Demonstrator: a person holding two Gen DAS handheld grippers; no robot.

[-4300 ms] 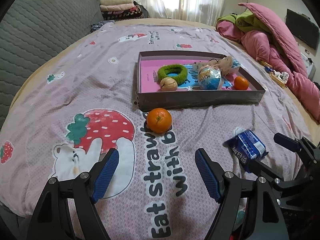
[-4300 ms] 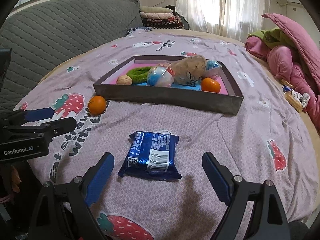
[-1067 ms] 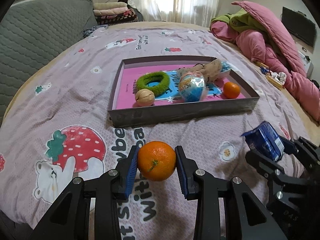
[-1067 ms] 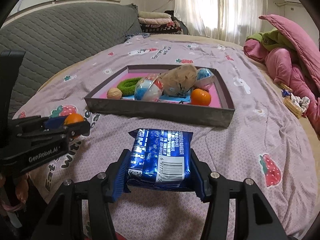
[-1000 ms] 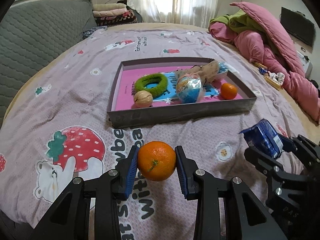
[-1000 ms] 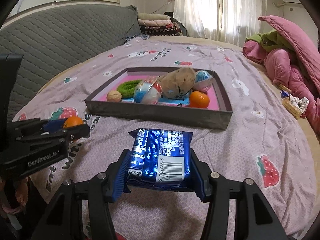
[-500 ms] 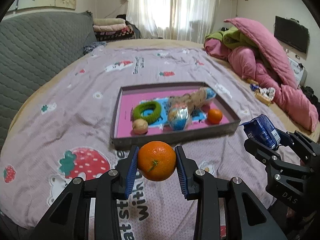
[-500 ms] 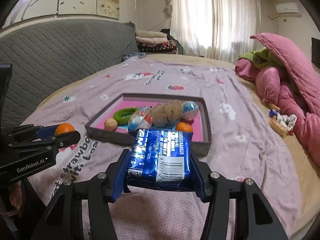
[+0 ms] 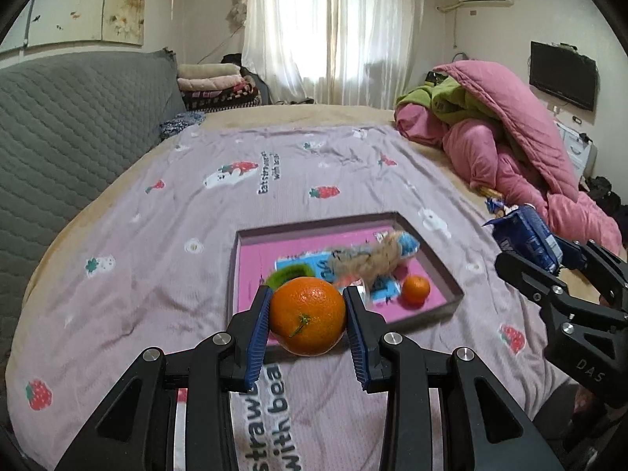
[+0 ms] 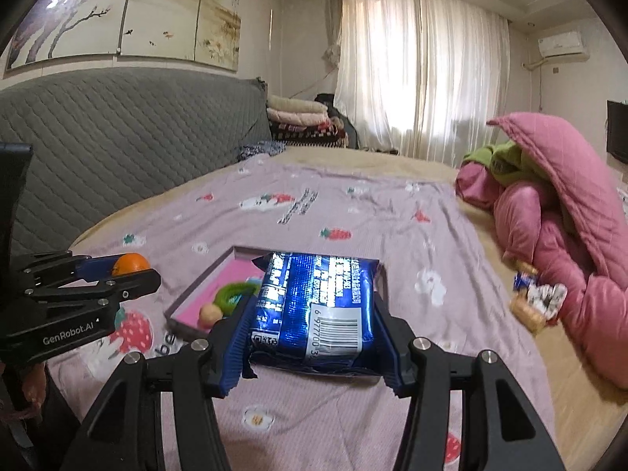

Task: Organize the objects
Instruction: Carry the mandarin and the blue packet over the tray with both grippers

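The left hand-held gripper (image 9: 308,320) is clamped on an orange (image 9: 307,316), its blue pads pressed to the fruit's two sides, and holds it in the air above the bedsheet (image 9: 165,243). In this left wrist view a tray (image 9: 443,274) with a pink floor lies on the sheet just beyond the orange. Inside it are a green ring (image 9: 288,274), partly hidden behind the orange, a blurred plush toy (image 9: 373,261), and a small tangerine (image 9: 416,289) near the tray's right front corner. To the right, the right hand-held gripper (image 9: 541,259) is raised with a blue packet (image 9: 524,237) between its fingers. A pink quilt (image 9: 522,149) is heaped at the bed's far right.

In the right wrist view, the right hand-held gripper (image 10: 314,327) is clamped on the blue packet (image 10: 314,306), barcode facing the camera, held clear of the bedsheet (image 10: 353,212). The packet covers most of the tray (image 10: 204,280) behind it; the green ring (image 10: 231,292) and a walnut (image 10: 210,313) show at the tray's left end. At the left edge the left hand-held gripper (image 10: 117,271) is raised beside the tray with the orange (image 10: 131,263) between its fingers. The pink quilt (image 10: 569,212) lies at the right.
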